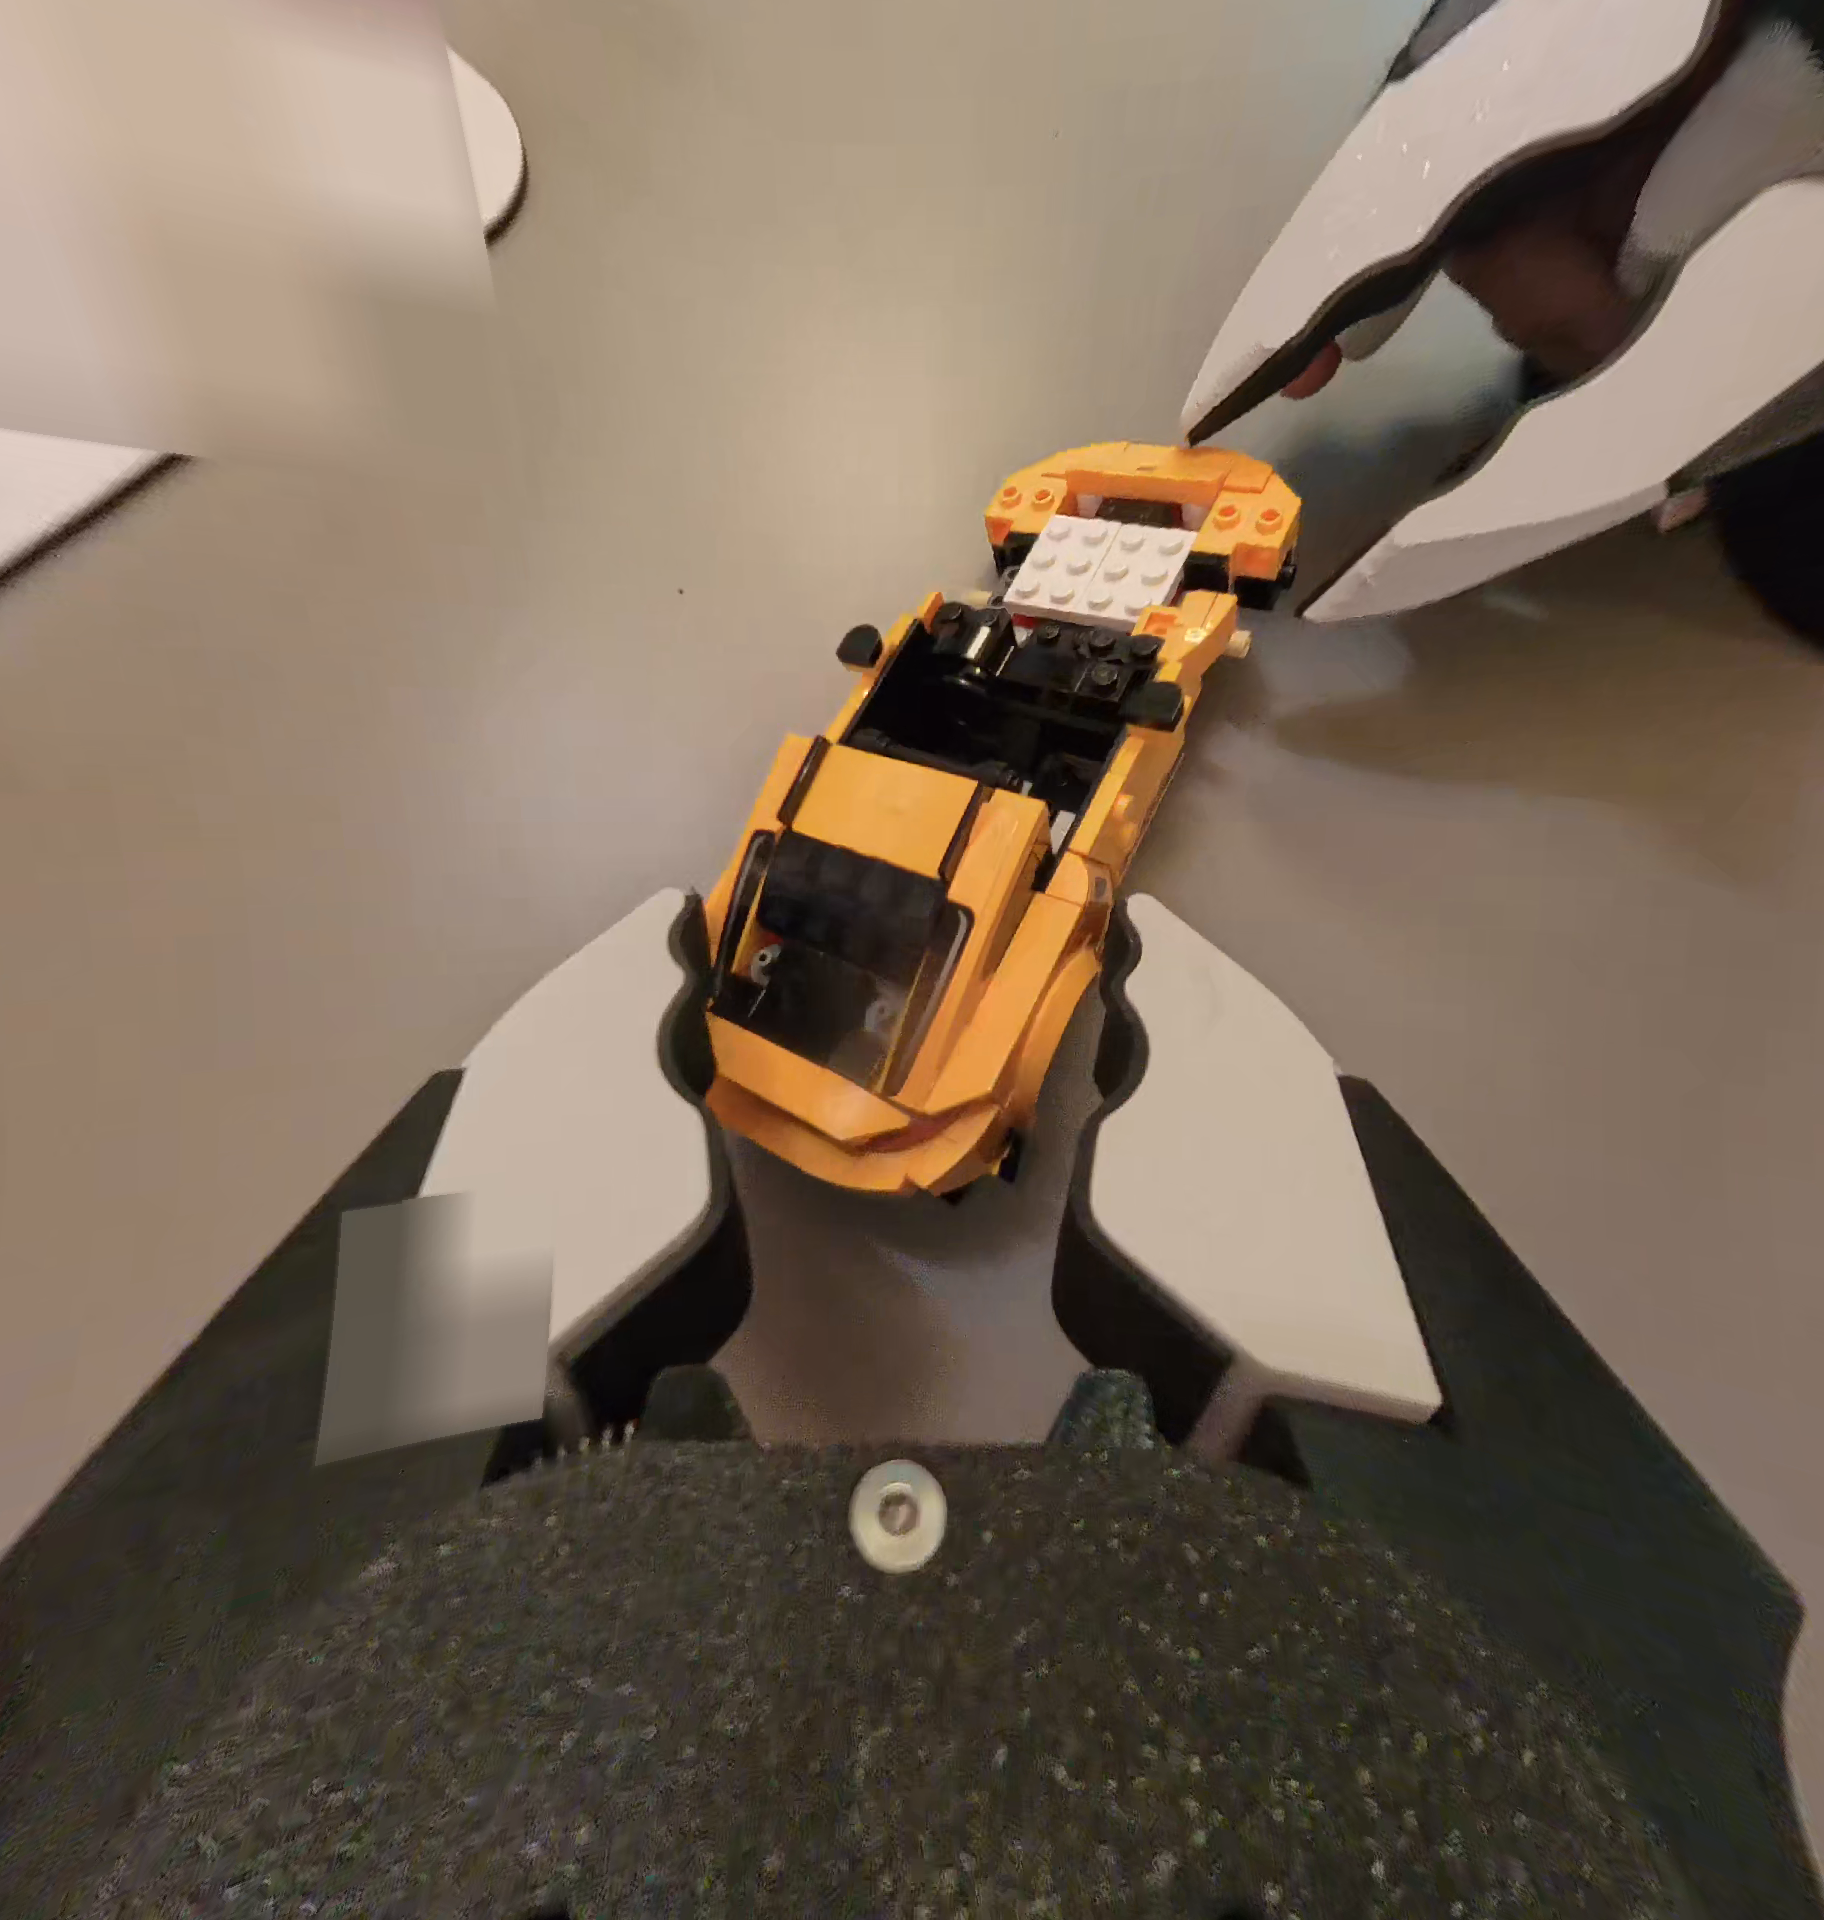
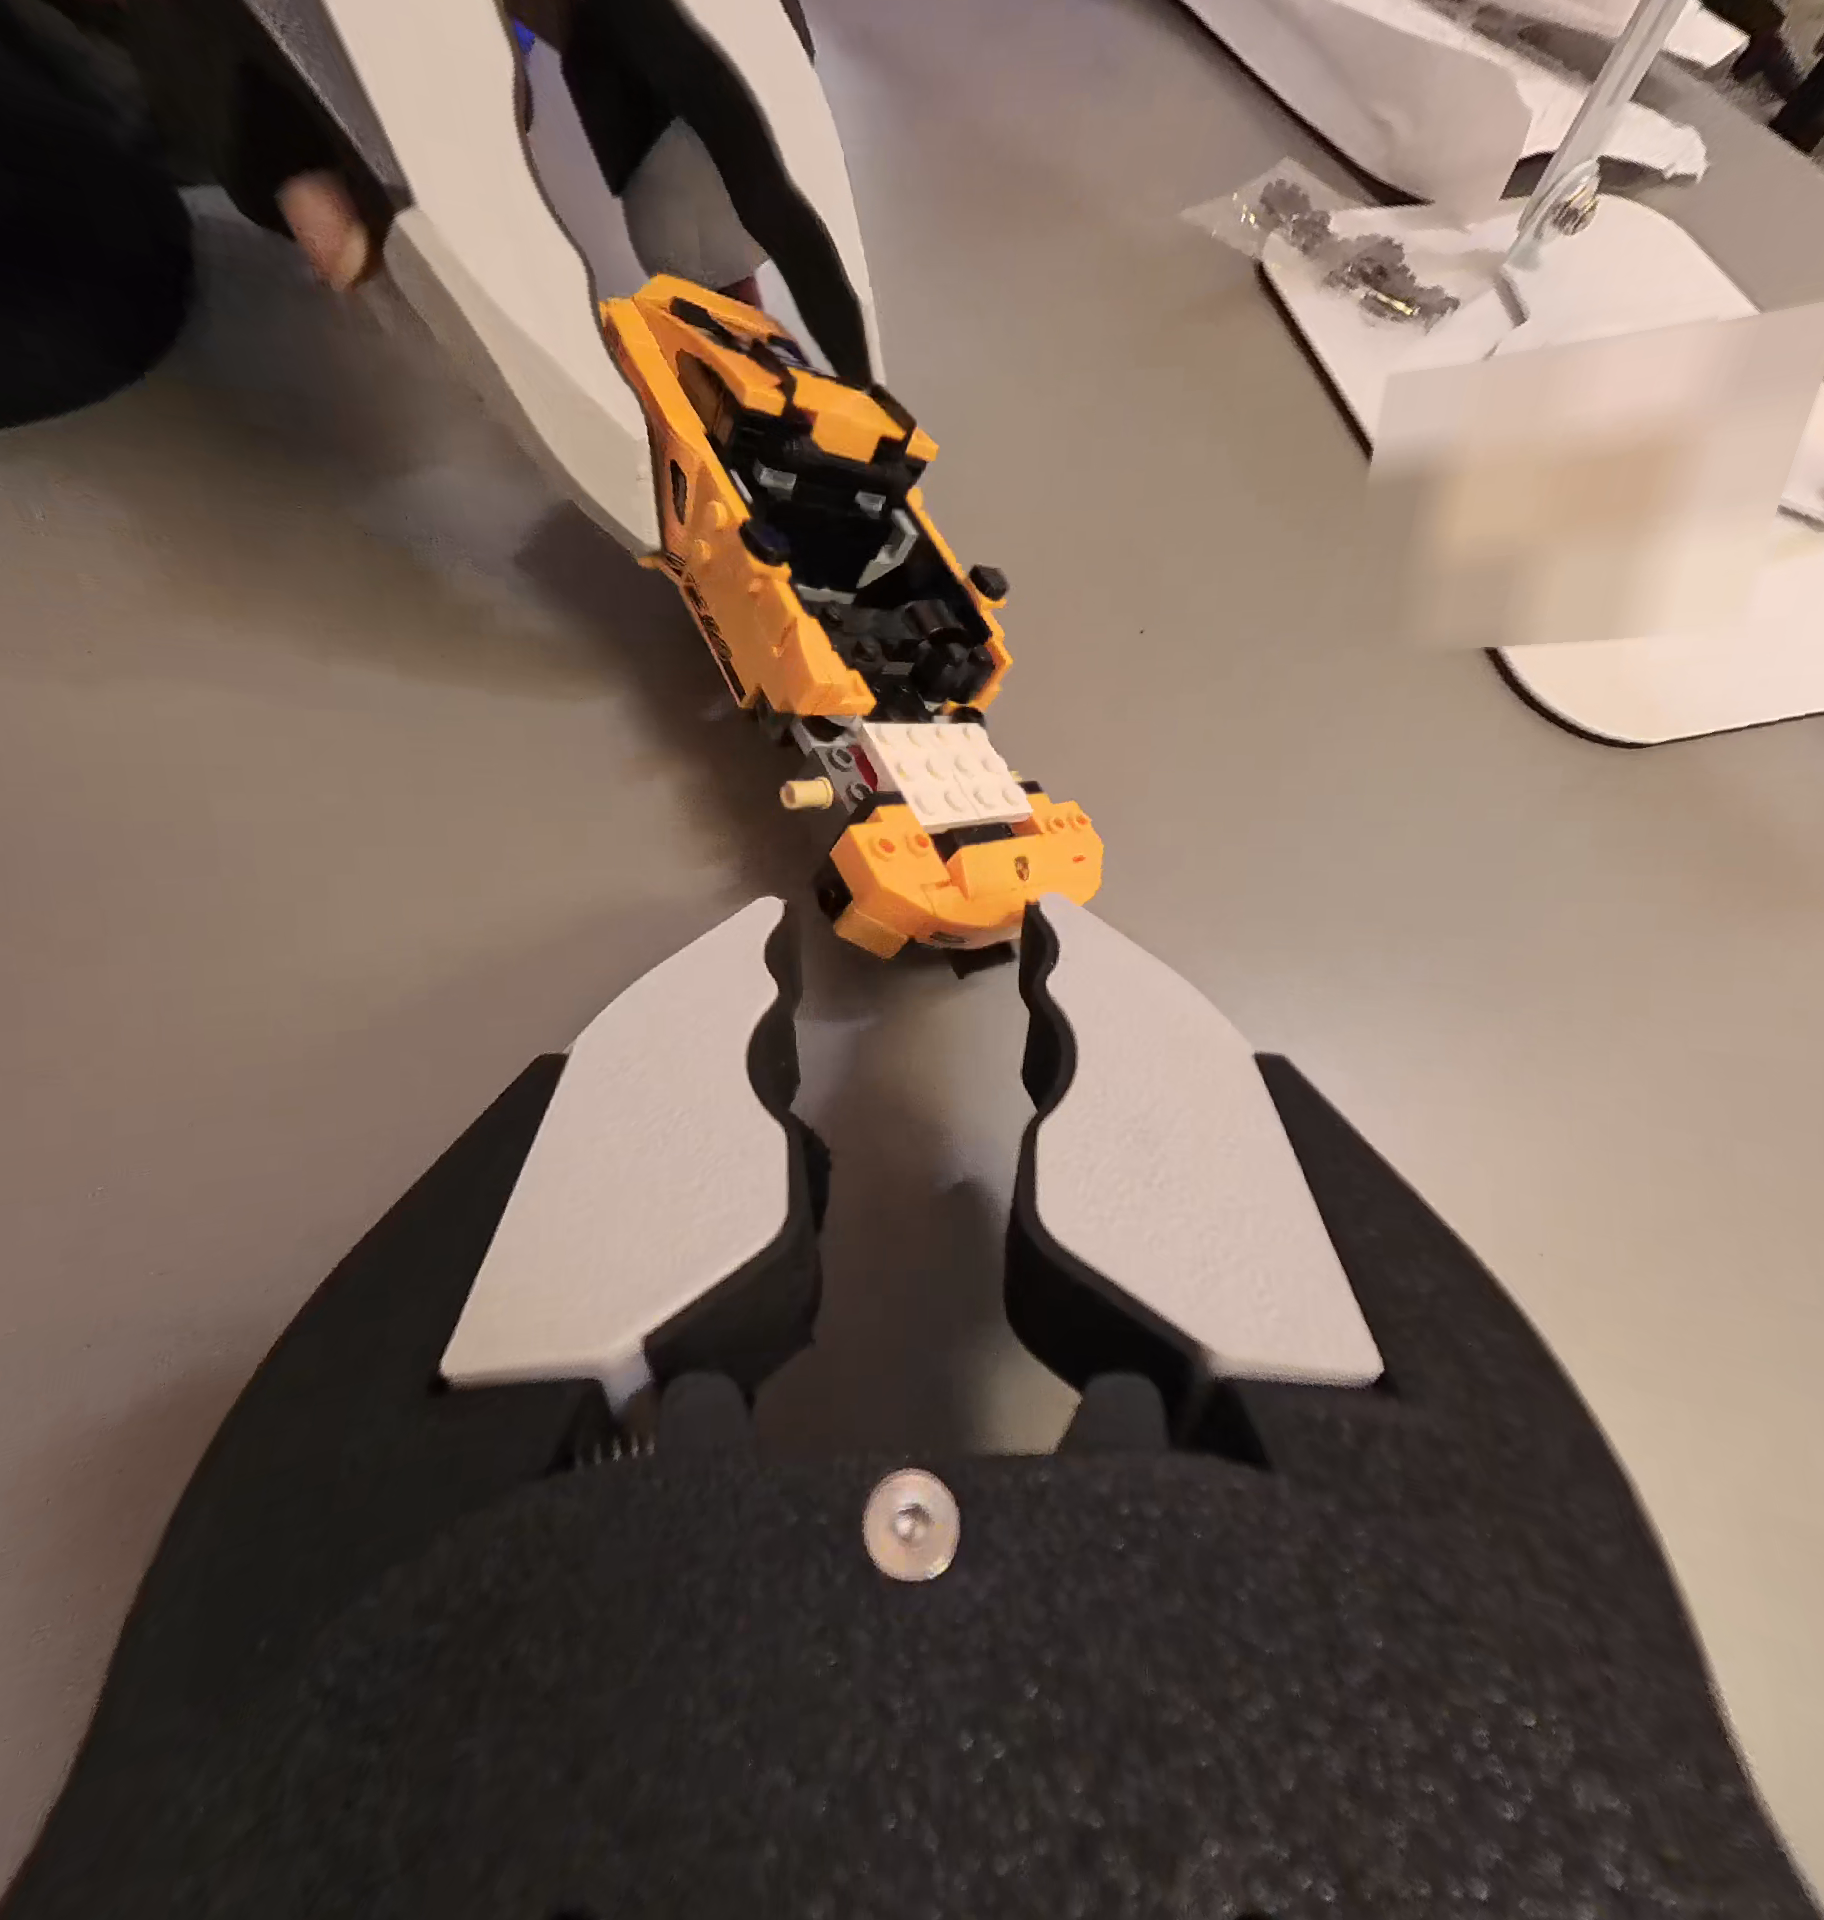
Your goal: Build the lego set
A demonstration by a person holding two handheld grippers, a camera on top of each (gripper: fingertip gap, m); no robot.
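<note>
An orange and black lego car point(image 1: 949, 831) lies on the grey table point(image 1: 368, 779), without wheels, with white plates point(image 1: 1100, 571) bare near its far end. My left gripper point(image 1: 903, 925) is shut on the car's near end, one finger on each side. My right gripper point(image 1: 1246, 525) is open at the car's far end, and one fingertip touches the orange nose. In the right wrist view the car point(image 2: 783, 582) runs away from my right gripper point(image 2: 908, 914), whose right fingertip point(image 2: 1043, 925) meets the nose. The left gripper point(image 2: 757, 457) clasps the far end.
A clear bag of small dark parts point(image 2: 1334, 249) lies on a white board point(image 2: 1635, 686) at the far right, beside a clear stand point(image 2: 1573, 197) and white paper point(image 2: 1407, 94). A person's hand point(image 2: 326, 229) shows at the far left. Another white board point(image 1: 497, 135) sits at the back left.
</note>
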